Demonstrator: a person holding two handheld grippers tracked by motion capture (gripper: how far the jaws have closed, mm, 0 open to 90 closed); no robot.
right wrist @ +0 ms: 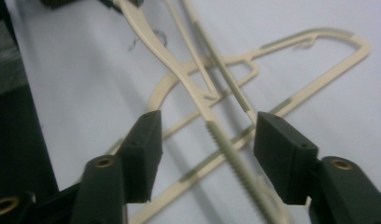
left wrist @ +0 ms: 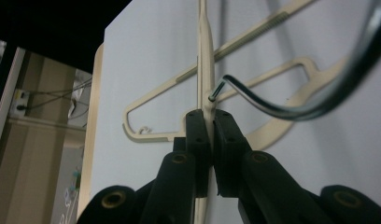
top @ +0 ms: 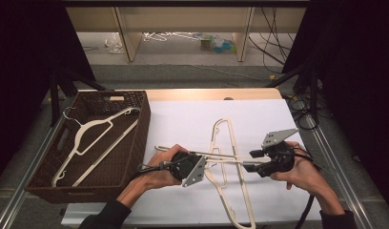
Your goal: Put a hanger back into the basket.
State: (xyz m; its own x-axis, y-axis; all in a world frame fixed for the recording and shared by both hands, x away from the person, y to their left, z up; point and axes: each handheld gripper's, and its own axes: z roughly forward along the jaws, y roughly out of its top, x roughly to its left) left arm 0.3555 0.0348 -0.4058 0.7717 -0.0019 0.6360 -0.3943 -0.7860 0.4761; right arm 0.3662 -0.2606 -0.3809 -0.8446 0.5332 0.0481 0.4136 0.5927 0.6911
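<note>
The left gripper [top: 208, 164] is clamping the raised hanger [top: 221, 161] near its hook, while the right gripper [top: 250, 161] is standing apart around its arm. Another hanger [top: 229, 143] is lying crosswise beneath on the white table [top: 183, 119]; a third [top: 95, 138] is resting in the wicker basket [top: 144, 129] beside it

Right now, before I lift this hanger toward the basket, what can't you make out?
- High view: lifted hanger's neck, hidden behind left tongs.
- High view: lower hanger's far end, cut off by the bottom edge.
- Right gripper view: hanger's near arm blurred; contact with right tongs' pads unclear.
</note>
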